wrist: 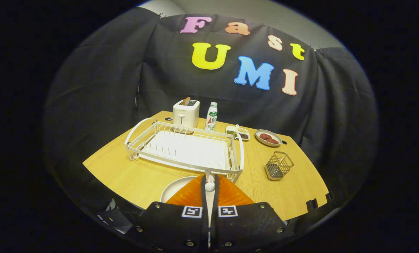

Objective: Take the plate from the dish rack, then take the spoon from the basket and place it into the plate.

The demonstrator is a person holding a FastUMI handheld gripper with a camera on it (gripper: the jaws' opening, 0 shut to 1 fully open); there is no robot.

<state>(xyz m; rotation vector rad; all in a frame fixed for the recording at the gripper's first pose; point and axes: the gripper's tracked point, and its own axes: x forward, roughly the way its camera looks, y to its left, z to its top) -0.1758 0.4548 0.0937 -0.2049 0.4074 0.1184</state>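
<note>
Now claw (pixel 209 181) clamped on spoon (pixel 209 183), above plate (pixel 176 188) (white)

From just above its two fingers (pixel 209 184), the gripper-mounted fisheye camera looks forward and slightly downward across the light wooden table (pixel 132 177), close to the white wire dish rack (pixel 186 149).

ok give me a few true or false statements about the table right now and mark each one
1. The white wire dish rack holds a plate. False: the rack is empty; the round white plate lies on the wooden table, under the gripper.
2. The gripper's fingers are closed on a pale-handled spoon. True.
3. The small metal mesh basket stands to the right of the rack. True.
4. The white toaster stands in front of the rack. False: it stands behind it, beside a plastic bottle.
</note>
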